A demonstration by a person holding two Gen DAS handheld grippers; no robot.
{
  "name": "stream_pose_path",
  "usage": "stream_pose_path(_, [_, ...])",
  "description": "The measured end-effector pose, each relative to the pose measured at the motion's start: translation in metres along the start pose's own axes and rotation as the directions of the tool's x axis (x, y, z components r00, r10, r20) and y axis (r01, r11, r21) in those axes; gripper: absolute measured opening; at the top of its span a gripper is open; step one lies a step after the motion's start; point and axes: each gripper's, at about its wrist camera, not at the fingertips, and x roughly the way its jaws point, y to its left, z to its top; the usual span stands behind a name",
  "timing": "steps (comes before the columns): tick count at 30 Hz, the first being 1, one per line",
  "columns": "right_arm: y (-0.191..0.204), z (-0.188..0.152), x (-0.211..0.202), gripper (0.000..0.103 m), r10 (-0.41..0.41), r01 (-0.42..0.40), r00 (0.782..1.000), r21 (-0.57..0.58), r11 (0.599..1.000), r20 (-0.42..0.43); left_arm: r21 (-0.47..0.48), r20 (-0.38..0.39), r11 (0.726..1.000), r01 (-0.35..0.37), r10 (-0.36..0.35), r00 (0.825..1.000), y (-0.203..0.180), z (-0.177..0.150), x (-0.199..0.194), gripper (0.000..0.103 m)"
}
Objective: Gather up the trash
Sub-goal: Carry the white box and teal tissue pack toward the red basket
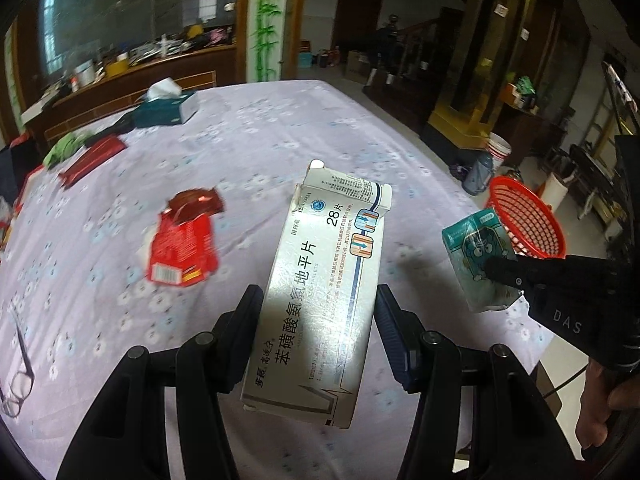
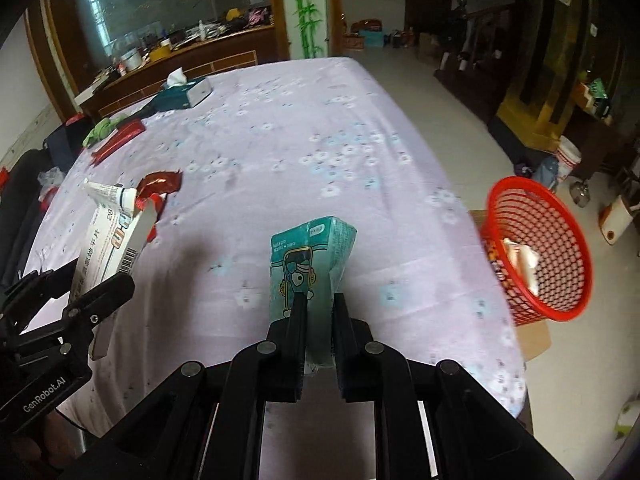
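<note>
Left gripper held level, jaws spread wide and clamped on something, right gripper raised alongside, jaws pinched narrowly on something

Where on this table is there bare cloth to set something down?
Bare cloth runs from the red wrapper across to the table's right edge, and back toward the tissue box. The left side is crowded: wrapper, red packet, green cloth, glasses.
</note>
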Motion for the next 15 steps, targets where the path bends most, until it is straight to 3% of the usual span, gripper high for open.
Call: stream_pose_path(15, [-0.035,-0.004,-0.026,0.012,-0.021,0.018,0.999,0.045,0.999,0.05,0.086,0.023,0.995,0.041,-0.043,0.999,-0.046,0.021,0.002,0.055])
